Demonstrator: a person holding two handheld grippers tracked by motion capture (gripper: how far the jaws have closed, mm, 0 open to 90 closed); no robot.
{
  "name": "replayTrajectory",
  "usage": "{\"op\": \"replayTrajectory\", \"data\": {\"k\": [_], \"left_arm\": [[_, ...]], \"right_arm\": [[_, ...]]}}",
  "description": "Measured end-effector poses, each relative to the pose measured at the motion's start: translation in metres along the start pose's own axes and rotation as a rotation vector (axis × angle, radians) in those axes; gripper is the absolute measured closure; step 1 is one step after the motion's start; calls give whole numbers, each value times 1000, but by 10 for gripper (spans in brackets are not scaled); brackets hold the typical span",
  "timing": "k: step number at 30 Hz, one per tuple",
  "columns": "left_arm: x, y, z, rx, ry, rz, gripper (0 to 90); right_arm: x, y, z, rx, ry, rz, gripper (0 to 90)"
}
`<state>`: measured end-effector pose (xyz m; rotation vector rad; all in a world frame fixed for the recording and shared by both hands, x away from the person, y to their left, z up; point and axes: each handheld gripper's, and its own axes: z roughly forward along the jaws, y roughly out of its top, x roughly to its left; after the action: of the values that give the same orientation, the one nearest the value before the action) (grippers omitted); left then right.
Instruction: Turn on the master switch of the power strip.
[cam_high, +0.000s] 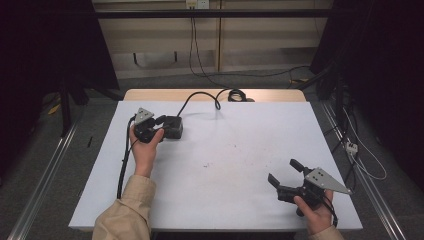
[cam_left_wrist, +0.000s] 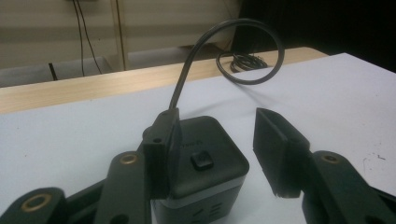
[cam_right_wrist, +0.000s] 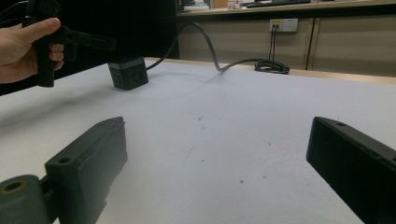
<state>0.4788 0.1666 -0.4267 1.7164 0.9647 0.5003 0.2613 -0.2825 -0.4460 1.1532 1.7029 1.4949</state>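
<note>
High view first: I have the left gripper (cam_high: 159, 126) at the cube (cam_high: 173, 127), a black power block on the white table (cam_high: 240, 150) near its far left corner, its cable (cam_high: 200, 96) looping off the back. My jaws are spread around it; one pad (cam_left_wrist: 161, 154) lies against the cube's side, the other stands clear. To grip well I'd centre it, close evenly, and mind the button (cam_left_wrist: 201, 161). My right gripper (cam_high: 287, 175) rests near the front right, jaws spread, empty.
</note>
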Motion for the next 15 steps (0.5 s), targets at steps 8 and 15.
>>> {"op": "replayTrajectory", "data": {"k": [8, 15], "left_arm": [[-2, 2, 3, 5, -12, 8, 571], [-2, 3, 5, 14, -20, 13, 629]], "right_arm": [[0, 0, 0, 1, -1, 2, 48], [-1, 0, 0, 2, -1, -1, 49]]}}
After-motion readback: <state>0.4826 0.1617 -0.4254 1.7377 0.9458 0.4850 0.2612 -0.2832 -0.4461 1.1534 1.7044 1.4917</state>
